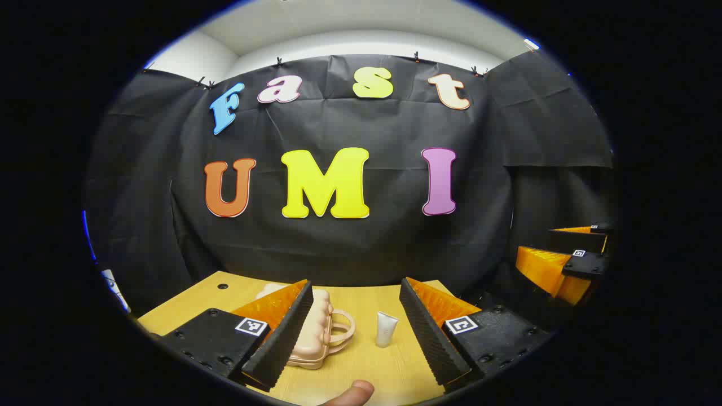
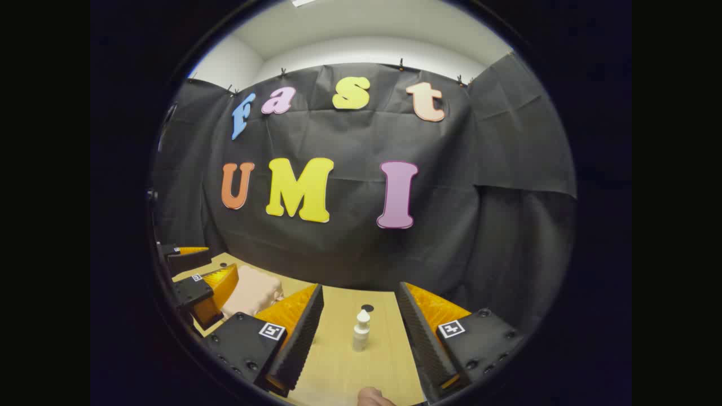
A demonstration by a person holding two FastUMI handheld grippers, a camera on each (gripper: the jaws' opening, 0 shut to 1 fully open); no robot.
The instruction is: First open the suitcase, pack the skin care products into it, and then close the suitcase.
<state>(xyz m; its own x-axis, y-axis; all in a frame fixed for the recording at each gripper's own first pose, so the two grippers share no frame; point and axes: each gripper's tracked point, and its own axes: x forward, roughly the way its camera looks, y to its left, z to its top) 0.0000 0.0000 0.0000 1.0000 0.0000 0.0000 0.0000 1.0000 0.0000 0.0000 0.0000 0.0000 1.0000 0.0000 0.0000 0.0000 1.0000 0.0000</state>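
Observation:
A small pale pink suitcase (image 1: 316, 335) with a loop handle lies shut on the wooden table (image 1: 366, 366), partly behind my left gripper's near finger. A white tube (image 1: 386, 329) stands upright beside the handle. My left gripper (image 1: 355, 332) is open above the table with nothing between its fingers. In the right gripper view a small white bottle (image 2: 361, 330) stands on the table (image 2: 350, 366) in line with the gap of my open right gripper (image 2: 358, 332). The suitcase (image 2: 251, 292) lies to its left there, behind the left gripper (image 2: 197, 276).
The right gripper (image 1: 564, 259) is at the right edge of the left gripper view. A fingertip (image 1: 355, 393) shows at the bottom of that view, and another (image 2: 375, 398) in the right gripper view. A small dark hole (image 2: 367, 308) marks the table behind the bottle. The black cloth wall stands close behind the table.

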